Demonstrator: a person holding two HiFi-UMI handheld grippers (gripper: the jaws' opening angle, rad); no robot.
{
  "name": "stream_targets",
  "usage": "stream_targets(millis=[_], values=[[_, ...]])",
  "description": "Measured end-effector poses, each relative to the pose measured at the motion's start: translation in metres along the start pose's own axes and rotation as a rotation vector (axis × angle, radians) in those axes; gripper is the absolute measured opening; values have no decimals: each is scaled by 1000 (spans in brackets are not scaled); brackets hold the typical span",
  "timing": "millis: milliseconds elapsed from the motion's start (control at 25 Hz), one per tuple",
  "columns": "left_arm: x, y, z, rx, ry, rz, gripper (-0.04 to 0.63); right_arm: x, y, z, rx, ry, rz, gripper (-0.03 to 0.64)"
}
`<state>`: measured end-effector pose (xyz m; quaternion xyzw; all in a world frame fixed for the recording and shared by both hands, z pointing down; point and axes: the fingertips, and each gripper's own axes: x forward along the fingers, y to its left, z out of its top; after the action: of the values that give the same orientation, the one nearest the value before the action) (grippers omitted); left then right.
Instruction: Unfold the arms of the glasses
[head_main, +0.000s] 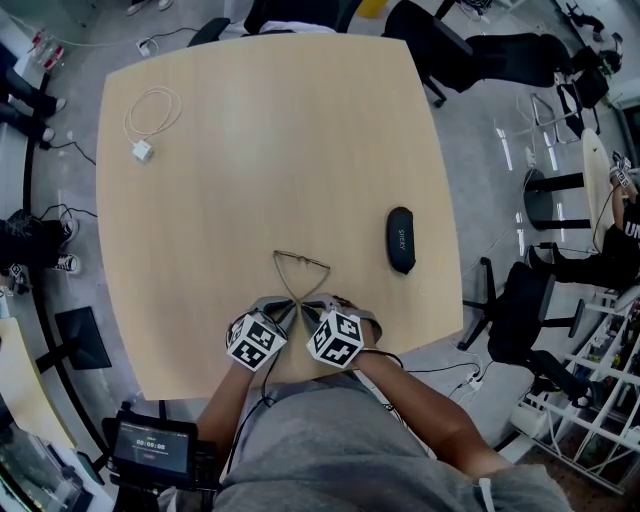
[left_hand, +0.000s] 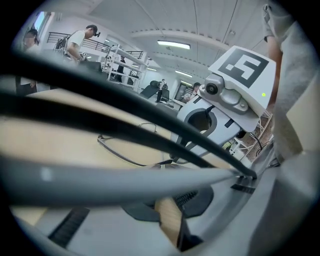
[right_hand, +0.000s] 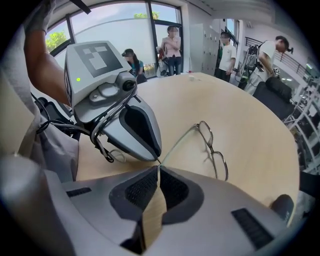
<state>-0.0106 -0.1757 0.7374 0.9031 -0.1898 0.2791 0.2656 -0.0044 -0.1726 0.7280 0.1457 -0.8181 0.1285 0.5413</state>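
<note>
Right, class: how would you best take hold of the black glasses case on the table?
Grip the glasses case across its narrow middle, coming from above. It lies flat, an elongated oval apart from the glasses, so its long sides likely offer a square, steady pinch.

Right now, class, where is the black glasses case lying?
In the head view, the black glasses case lies on the right side of the table, near its right edge, to the right of the glasses and apart from them.
</note>
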Motion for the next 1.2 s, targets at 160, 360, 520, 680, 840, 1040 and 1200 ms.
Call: stream_targets(millis=[160,360,520,680,840,1040,1200], values=[[-10,-15,11,-27,-31,-83,26,1,5,0,-16,0,31,23],[-31,-35,17,-22,-42,-198,40,-5,1,-6,-7,4,57,23],[-47,-38,25,17,-40,-272,40,-5,-2,-14,-1,25,75,25],[-49,-20,48,55,-64,-266,40,-3,2,-20,-14,52,127,24],[-27,-1,68,93,-69,-236,40,-3,5,-19,-18,52,143,25],[15,0,47,159,51,-255,40,-5,8,-9,-13,7,140,25],[27,-1,22,220,190,-260,38,3,12,-11,19,9,184,123]])
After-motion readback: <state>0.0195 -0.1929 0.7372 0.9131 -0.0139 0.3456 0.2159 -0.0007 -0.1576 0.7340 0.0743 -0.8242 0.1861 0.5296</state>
